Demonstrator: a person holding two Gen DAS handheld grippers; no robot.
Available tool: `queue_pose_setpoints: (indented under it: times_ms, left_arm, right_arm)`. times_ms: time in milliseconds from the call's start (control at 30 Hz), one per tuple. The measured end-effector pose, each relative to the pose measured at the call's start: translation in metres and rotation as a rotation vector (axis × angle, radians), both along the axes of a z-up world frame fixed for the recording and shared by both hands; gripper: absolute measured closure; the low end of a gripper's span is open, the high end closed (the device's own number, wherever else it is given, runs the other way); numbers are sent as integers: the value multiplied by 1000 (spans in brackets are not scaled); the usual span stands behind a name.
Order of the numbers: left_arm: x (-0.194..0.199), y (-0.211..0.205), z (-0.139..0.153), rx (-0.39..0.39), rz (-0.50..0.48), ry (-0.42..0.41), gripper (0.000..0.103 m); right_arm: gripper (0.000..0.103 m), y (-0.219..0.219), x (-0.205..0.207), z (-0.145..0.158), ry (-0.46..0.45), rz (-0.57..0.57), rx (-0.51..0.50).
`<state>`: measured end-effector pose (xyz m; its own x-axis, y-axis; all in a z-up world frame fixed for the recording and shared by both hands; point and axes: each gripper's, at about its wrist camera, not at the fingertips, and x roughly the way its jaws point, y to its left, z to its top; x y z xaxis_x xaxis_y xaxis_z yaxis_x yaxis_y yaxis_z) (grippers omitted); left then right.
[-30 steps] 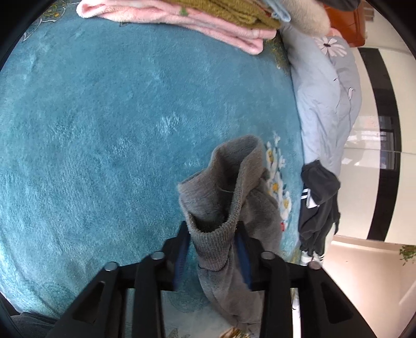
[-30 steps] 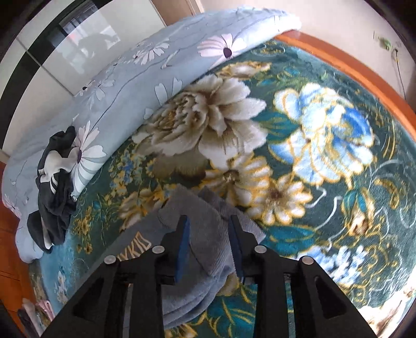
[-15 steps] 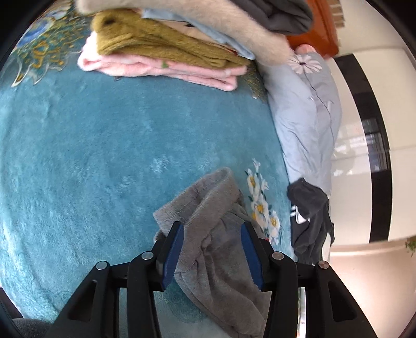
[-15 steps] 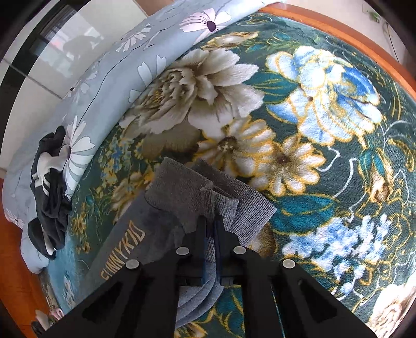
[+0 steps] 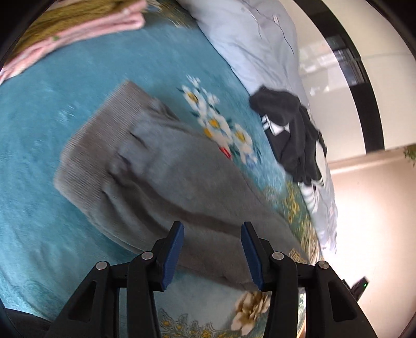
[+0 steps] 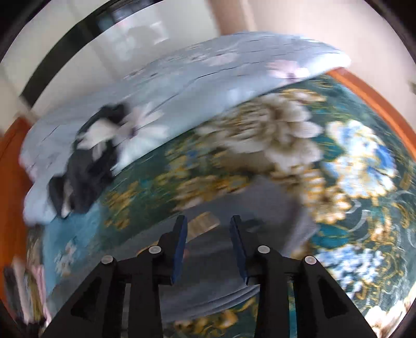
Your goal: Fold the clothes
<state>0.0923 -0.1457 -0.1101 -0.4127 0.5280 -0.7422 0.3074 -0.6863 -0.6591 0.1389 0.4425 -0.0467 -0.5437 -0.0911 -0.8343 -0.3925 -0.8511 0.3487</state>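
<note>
Grey sweatpants (image 5: 156, 166) lie spread on the teal floral blanket (image 5: 39, 109), ribbed waistband toward the upper left. My left gripper (image 5: 212, 228) hovers open over the near part of the cloth, with nothing pinched between its blue pads. In the blurred right wrist view, the same grey sweatpants (image 6: 270, 205) show below and beyond my right gripper (image 6: 209, 221). Its jaws are opening and stand apart, with the cloth underneath but not pressed. Orange lettering on the fabric shows between the fingers.
A black and white garment (image 5: 291, 135) lies crumpled on the pale blue flowered quilt (image 5: 254, 39) along the far side. Folded pink and olive clothes (image 5: 78, 23) are stacked at the top left. An orange wooden bed frame (image 6: 364, 91) edges the blanket.
My left gripper let go of the waistband, which now lies flat, and pulled back. My right gripper shut on the folded leg ends, then opened and drew away. Both views rolled.
</note>
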Motion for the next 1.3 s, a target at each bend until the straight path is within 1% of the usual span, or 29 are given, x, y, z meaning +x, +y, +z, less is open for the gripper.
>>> queue_pose_setpoints:
  times_ms: [33,67,100,133,167,233,300,333,433,467,533,600,667,767,867,967,1067,1133,1167,1200,1233,1300]
  left_arm:
    - [0,3,-2,-3,-10,-15,53]
    - [0,7,-4,-7,-18,-31,53]
    - [1,7,-6,-14,-20,-44,53]
    - [3,3,-7,-5,-4,-47,53]
    - [6,-2,-8,6,14,-49,53]
    - [10,-11,-10,33,55,-47,53]
    - [12,-18,-12,58,93,-45,53]
    - [13,-21,-14,70,111,-43,53]
    - [12,-26,-18,80,133,-53,52]
    - [11,-27,-19,82,139,-57,52]
    - [10,-29,-21,91,153,-59,52]
    - [11,-33,-24,101,167,-66,52]
    - [11,-37,-26,113,182,-72,52]
    - [12,-41,-29,131,203,-76,52]
    - [11,-44,-32,144,217,-80,51]
    - [10,-44,-31,138,220,-78,51]
    - [13,-48,-26,114,238,-56,51]
    - [16,-53,-25,126,269,-39,51]
    - [18,-56,-25,135,286,-31,51]
    - [20,-60,-26,148,308,-26,51]
    - [23,-64,-26,161,330,-22,51]
    - [27,-71,-28,190,367,-17,51]
  right_arm:
    - [61,-34,-8,-5,-6,151,-63]
    - [57,-70,-12,-13,-17,296,-118]
    - [54,-110,-12,-22,-33,424,-153]
    - [50,-148,-11,-32,-46,543,-177]
    - [50,-181,-9,-41,-64,641,-194]
    - [50,-232,-6,-60,-111,786,-206]
    - [50,-268,-4,-75,-147,872,-161]
    - [50,-279,-6,-81,-151,895,-123]
    - [50,-299,-13,-97,-189,942,-56]
    - [50,-303,-14,-98,-187,953,-31]
    - [50,-305,-21,-93,-136,956,18]
    - [50,-300,-39,-89,-98,897,37]
    - [50,-290,-55,-89,-90,812,4]
    - [50,-283,-68,-91,-111,776,-85]
    - [49,-293,-62,-93,-136,855,-132]
    - [49,-312,-53,-98,-161,948,-110]
    - [49,-325,-52,-102,-156,965,-60]
    - [49,-328,-57,-100,-128,942,-42]
    - [49,-328,-60,-98,-116,932,-61]
    - [45,-330,-62,-98,-110,927,-82]
    - [39,-333,-60,-98,-116,940,-104]
    - [38,-342,-50,-98,-145,1007,-153]
